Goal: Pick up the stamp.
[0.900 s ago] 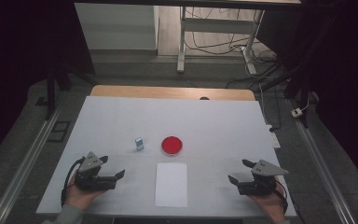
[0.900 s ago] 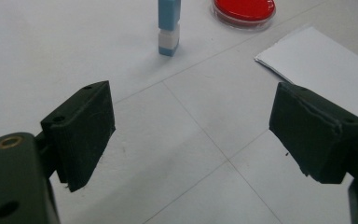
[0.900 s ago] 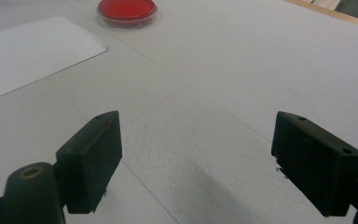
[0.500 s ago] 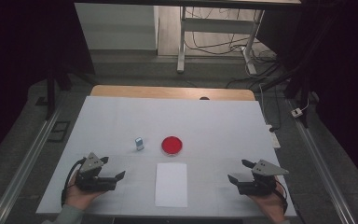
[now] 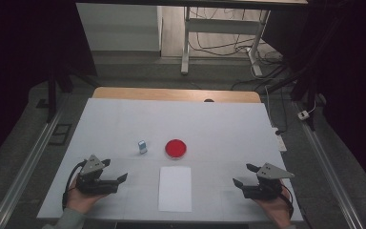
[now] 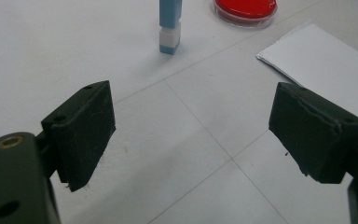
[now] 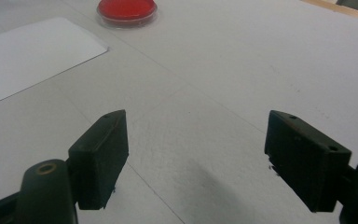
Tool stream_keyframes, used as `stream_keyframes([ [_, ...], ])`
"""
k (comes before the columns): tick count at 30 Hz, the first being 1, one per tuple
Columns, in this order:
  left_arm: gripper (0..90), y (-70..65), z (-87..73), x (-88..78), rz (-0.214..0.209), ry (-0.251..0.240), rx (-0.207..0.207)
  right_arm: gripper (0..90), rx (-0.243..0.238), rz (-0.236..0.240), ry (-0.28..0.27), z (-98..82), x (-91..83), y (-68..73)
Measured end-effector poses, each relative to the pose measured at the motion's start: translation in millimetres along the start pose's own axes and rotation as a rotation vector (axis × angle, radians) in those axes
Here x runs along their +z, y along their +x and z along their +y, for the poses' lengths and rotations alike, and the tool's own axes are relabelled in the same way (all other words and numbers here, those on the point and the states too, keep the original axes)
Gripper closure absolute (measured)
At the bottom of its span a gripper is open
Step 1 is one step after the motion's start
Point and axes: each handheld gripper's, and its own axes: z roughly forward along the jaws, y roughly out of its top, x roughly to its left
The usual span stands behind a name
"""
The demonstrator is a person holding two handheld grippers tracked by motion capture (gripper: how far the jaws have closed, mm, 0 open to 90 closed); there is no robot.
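A white sheet of paper [image 5: 175,188] lies flat near the table's front edge, between my two hands. Just beyond it sits a round red dish [image 5: 176,148], and to its left a small blue-and-white block [image 5: 142,146] stands upright. My left gripper [image 5: 119,180] rests low at the front left, open, with bare table between its jaws; its own view shows the block [image 6: 170,25], the dish [image 6: 245,9] and the paper's corner [image 6: 321,60] ahead. My right gripper [image 5: 242,175] rests at the front right, open and empty, facing the paper [image 7: 28,51] and dish [image 7: 127,10].
The white tabletop [image 5: 228,129] has a wooden strip [image 5: 176,94] along its far edge. Metal rails run down both sides on the floor. A desk frame with cables [image 5: 219,43] stands behind the table.
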Motion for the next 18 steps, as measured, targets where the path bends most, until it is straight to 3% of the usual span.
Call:
stream_keyframes([
  [18, 18.4, 2.7, 19.8, 2.1, -0.031, -0.025, -0.003, 22.3, -0.001, -0.009, -0.001, 1.4, 1.1, 1.6],
])
